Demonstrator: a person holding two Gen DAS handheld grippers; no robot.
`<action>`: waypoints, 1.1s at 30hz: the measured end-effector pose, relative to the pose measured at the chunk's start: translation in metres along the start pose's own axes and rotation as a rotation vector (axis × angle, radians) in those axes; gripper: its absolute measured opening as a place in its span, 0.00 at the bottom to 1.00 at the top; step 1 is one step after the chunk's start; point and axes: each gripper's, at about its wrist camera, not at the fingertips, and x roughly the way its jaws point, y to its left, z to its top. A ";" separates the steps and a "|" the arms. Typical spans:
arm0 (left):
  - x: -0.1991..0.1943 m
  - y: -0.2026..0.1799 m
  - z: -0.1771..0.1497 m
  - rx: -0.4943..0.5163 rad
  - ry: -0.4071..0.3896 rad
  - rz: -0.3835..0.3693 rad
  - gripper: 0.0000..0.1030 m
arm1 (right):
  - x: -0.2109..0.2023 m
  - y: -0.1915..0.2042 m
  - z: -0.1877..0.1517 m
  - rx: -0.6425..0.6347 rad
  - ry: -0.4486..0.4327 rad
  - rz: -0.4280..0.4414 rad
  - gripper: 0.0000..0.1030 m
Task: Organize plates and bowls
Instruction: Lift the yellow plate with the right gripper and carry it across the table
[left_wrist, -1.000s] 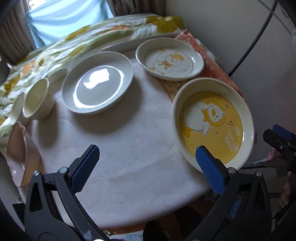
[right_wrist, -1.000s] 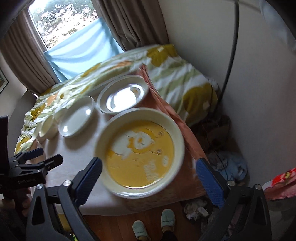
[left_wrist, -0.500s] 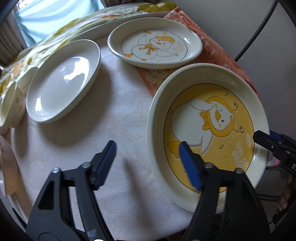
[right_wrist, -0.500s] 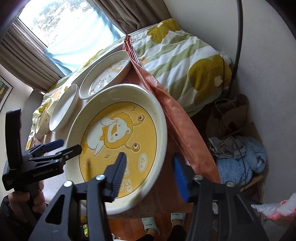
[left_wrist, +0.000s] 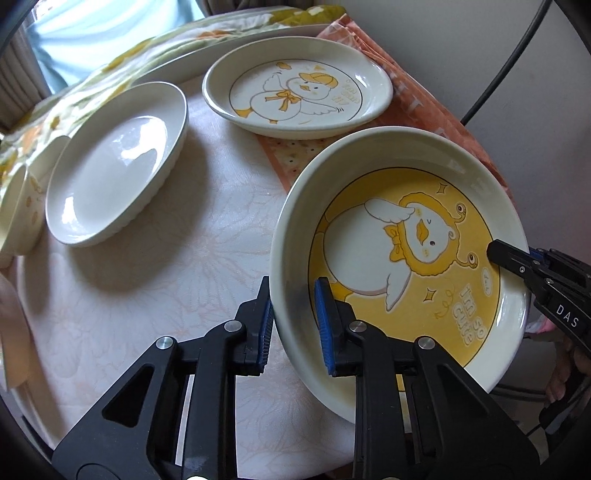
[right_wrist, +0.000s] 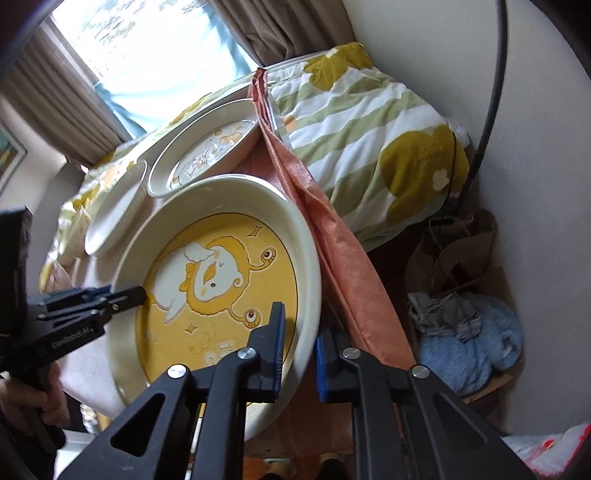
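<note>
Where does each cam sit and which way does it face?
Left wrist: on the left claw, facing across the table; claw straddles the yellow plate rim; right claw tip at right.
Right wrist: on the right claw, facing the window; claw straddles the opposite rim; left claw and hand at left.
Shared: yellow plate, duck plate, plain plate.

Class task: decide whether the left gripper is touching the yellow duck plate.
Touching. In the left wrist view, the left gripper straddles the near rim of the yellow duck plate, its outer pad pressed against the rim's outer wall with no gap.
</note>
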 end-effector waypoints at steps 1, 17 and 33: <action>-0.001 0.000 -0.001 0.008 -0.005 0.008 0.18 | 0.000 0.000 0.000 -0.004 0.000 -0.002 0.13; -0.014 0.008 -0.009 -0.014 -0.056 0.002 0.18 | -0.004 0.010 0.007 -0.102 -0.026 -0.032 0.13; -0.038 0.035 -0.012 -0.110 -0.100 -0.031 0.17 | 0.001 0.021 0.009 -0.123 -0.023 0.025 0.13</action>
